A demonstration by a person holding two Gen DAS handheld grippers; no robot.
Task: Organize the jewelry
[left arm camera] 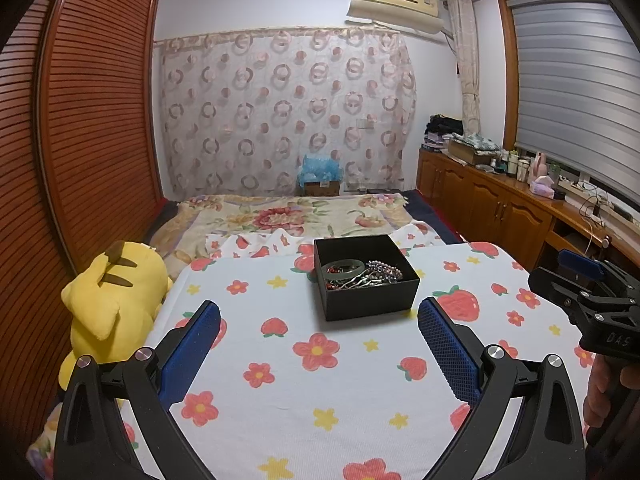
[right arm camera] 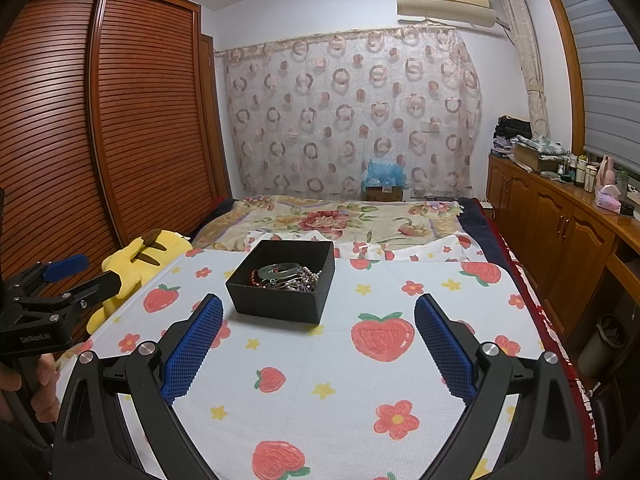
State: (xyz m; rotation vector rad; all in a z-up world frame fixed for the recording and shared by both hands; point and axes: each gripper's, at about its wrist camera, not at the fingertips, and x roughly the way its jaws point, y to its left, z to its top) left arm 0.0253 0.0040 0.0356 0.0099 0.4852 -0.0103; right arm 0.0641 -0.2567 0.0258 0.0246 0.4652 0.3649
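A black box [left arm camera: 366, 276] sits on the bed, on a strawberry sheet [left arm camera: 320, 360]. Inside lie a green bangle [left arm camera: 346, 269], a beaded hair clip [left arm camera: 384, 270] and more jewelry in a heap. The bangle looks hard and smooth, so it could slip; grab it across its rim. The beads look light and may tangle. The left claw [left arm camera: 319, 352] and right claw [right arm camera: 318, 348] are both wide apart, holding nothing, near the box.

A black box [left arm camera: 366, 276] is seen on a white cloth [left arm camera: 340, 392] printed with red strawberries and flowers; a yellow plush [left arm camera: 116, 300] is seen beside it.
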